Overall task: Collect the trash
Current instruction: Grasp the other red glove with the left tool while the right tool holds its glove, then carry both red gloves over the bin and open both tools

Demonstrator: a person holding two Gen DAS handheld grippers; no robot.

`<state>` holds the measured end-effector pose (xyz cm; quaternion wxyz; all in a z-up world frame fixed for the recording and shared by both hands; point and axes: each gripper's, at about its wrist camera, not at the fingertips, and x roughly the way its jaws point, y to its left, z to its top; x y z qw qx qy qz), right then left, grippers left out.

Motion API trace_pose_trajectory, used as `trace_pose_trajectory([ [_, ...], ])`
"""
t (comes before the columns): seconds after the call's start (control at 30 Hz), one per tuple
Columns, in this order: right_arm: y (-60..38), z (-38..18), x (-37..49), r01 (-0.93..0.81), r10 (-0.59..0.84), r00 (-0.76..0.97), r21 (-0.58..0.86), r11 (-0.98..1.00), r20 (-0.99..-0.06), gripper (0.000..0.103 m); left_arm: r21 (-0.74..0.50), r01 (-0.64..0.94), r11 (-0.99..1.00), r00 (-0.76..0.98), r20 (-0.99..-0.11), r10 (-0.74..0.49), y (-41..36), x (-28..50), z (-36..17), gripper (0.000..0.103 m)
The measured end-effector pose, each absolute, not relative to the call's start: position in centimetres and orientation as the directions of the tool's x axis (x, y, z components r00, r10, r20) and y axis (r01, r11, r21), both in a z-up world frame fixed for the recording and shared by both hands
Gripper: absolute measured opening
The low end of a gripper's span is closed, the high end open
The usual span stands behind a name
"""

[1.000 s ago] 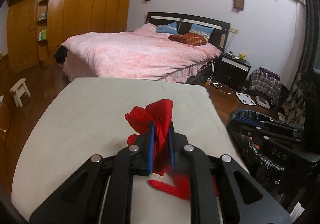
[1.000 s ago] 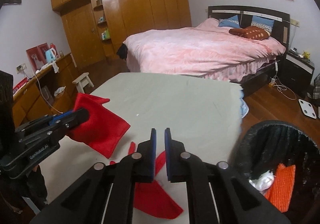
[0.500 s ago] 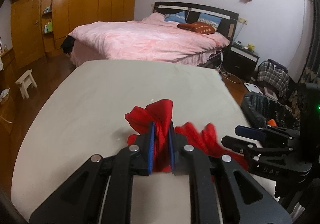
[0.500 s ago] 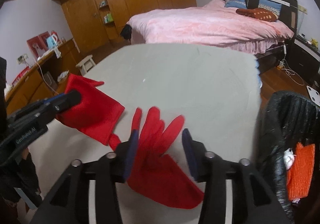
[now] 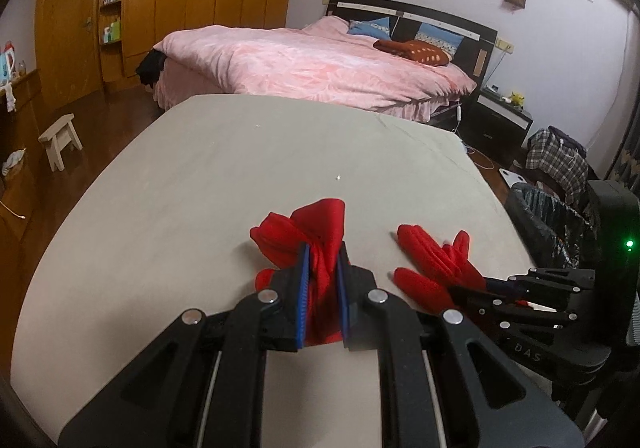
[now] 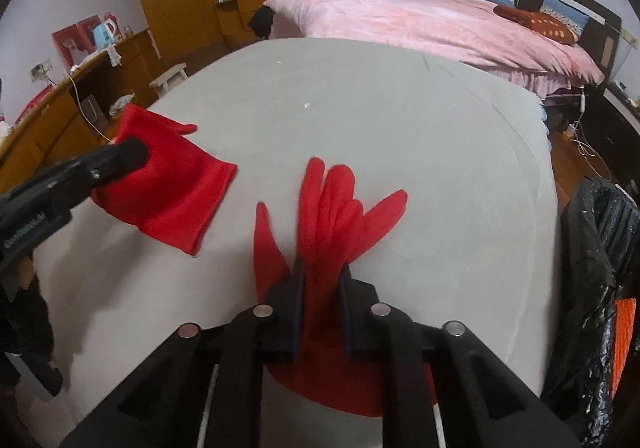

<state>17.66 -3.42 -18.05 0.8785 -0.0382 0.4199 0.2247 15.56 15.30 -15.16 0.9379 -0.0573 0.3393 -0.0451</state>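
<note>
left gripper point(image 5: 322, 280) clamped on bunched red glove point(image 5: 316, 232) | right gripper point(image 6: 322, 300) pinching second red glove point(image 6: 336, 207), flat on grey table point(image 6: 400, 119) | black-lined trash bin point(image 6: 596, 248) to its right

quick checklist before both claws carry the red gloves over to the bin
1. Left claw shut on bunched red glove: ok.
2. Right claw closed around flat red glove: ok, though grip firmness cannot tell.
3. Flat glove off the grey table: not ok, fingers lie on it.
4. Black-lined bin open: ok.
5. Space left inside the bin: cannot tell.
</note>
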Motion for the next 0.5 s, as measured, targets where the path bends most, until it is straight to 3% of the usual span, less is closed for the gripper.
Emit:
trace_pose_trajectory([
  [0.5, -11.2, -8.7, 17.8, -0.332, 0.350, 0.719, 0.147, 0.932, -0.600, 0.014, -0.134, 0.196, 0.971, 0.815, -0.529, -0.237, 8.5, 16.5, -9.2, 0.012],
])
